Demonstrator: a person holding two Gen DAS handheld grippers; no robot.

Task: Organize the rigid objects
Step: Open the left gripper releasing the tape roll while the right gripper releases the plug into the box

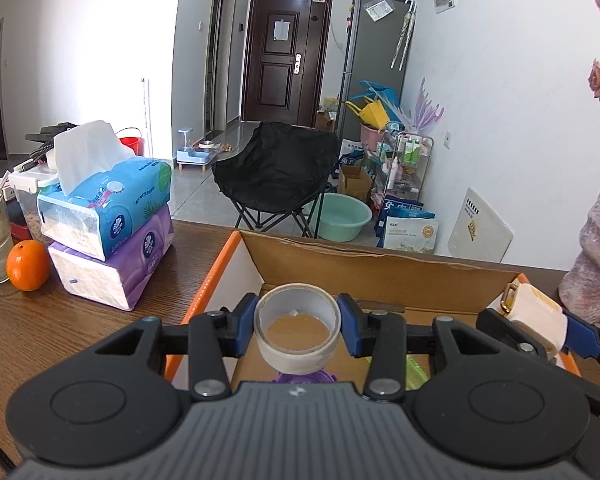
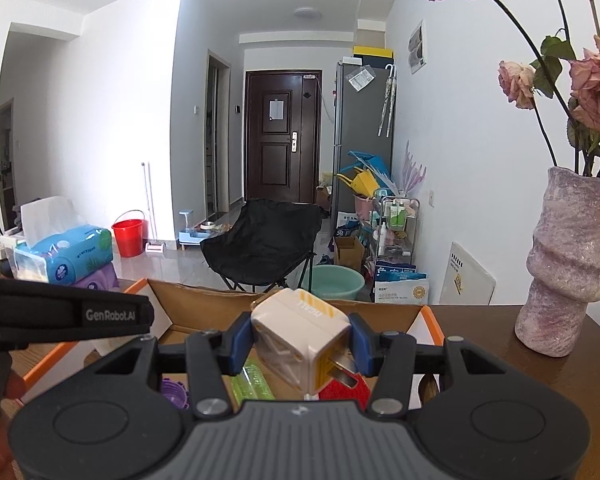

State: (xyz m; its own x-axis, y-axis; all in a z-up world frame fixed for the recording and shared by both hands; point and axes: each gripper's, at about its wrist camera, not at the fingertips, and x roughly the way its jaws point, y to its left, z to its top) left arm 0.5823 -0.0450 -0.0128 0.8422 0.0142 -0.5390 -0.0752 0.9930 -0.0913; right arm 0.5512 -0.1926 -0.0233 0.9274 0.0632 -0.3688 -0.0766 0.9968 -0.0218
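**Tape roll and plug adapter held over the cardboard box**

The left gripper (image 1: 299, 328) has its blue-padded jaws pinching a roll of clear tape (image 1: 298, 330), a smooth translucent ring on a pale core. The ring's open axis tilts up and toward the camera, so its hollow shows the brown box floor behind it.

The right gripper (image 2: 302, 344) has its jaws pressed against a white power adapter (image 2: 300, 340), a glossy rounded plastic cube with yellow stripes. It sits tilted, its flat metal prongs pointing down and to the right, toward the camera.

Both objects hang above an open cardboard box (image 1: 380, 270) with an orange-edged rim and a ragged torn back flap, resting on the dark wood-grain tabletop (image 1: 80, 332). Inside the box, a purple ribbed piece (image 2: 174, 392), a green ridged item (image 2: 256, 384) and something red (image 2: 346, 390) are mostly hidden behind the grippers and hard to identify.

Left of the box are two stacked soft tissue packs (image 1: 108, 220) and an orange (image 1: 28, 265). A rough, wavy pinkish vase (image 2: 568, 264) stands to the right.
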